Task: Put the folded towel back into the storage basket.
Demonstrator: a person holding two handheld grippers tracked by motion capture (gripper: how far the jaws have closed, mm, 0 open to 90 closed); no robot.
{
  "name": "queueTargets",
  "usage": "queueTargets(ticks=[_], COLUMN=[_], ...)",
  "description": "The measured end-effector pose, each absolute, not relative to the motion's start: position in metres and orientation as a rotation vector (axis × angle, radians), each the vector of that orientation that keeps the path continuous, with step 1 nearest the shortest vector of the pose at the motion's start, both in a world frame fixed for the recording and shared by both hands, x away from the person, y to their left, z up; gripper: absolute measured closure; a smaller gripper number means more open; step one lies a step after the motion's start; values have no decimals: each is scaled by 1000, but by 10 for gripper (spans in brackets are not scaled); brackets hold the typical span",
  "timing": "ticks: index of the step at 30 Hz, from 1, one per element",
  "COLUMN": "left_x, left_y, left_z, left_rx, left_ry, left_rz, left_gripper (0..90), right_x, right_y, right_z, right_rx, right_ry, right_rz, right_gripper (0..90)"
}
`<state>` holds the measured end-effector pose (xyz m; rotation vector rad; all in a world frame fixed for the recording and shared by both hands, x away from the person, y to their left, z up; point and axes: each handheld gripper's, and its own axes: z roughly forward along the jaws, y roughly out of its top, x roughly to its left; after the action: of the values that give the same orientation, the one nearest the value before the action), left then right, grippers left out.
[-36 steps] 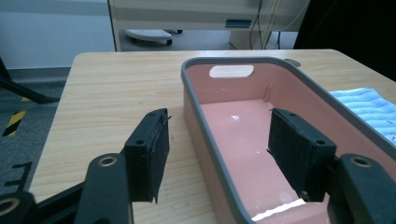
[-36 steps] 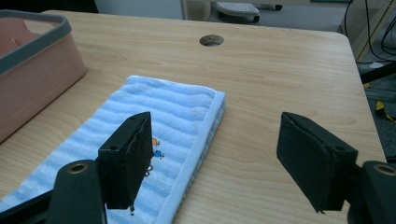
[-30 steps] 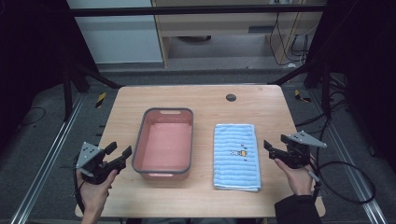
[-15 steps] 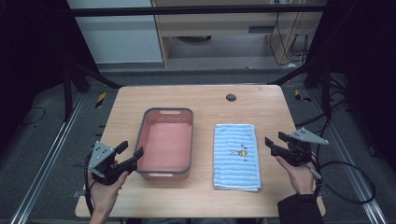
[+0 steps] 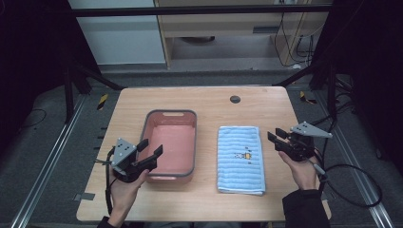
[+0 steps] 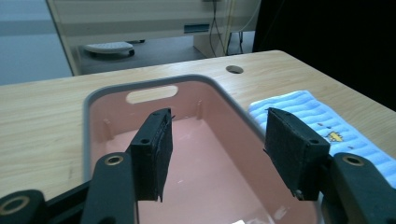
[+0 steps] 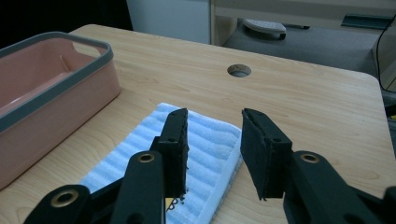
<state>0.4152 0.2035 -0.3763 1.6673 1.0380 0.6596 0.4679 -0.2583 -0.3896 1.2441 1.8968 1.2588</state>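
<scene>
Desk: light wood top w/ a round cable hole near the far edge, centre-right. Dark floor and metal frame legs around it.
Bin: pink tub w/ grey rim, on the desk left of centre, long side running front to back. Slot handle cut in the far end wall. Inside looks bare in the left gripper view.
Towel: blue-and-white striped, folded to a long rectangle, flat on the desk just right of the bin, not touching it. Small yellow/dark print near its middle. Near end reaches close to the desk's front edge.
Left hand-held gripper: at the bin's front-left corner, jaws spread wide, nothing between them. Pointing fwd-right over the bin's near rim. In its own view the pads frame the bin's interior; towel shows beyond the right jaw. Grey plate on top, cable trailing back.
Left hand: grips it from below, forearm entering at the bottom edge.
Right hand-held gripper: just right of the towel, abt level w/ its middle, jaws partly spread, holding nothing. Pointing left at the towel. Its own view looks across the towel's far end, w/ bin at left and the hole ahead.
Right hand: dark sleeve at the wrist, cable looping off to the right on the floor.
</scene>
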Motion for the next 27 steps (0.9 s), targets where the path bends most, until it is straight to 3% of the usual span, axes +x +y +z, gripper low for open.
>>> queueTargets(ticks=[27], left_x=[422], left_y=[106], left_z=[-393], left_rx=[1778], left_ry=[919], left_rz=[557], left_gripper=[448], right_x=[501], right_y=[-251], right_z=[-393], right_rx=[1262], right_ry=[1895], right_rz=[1210], right_gripper=[556])
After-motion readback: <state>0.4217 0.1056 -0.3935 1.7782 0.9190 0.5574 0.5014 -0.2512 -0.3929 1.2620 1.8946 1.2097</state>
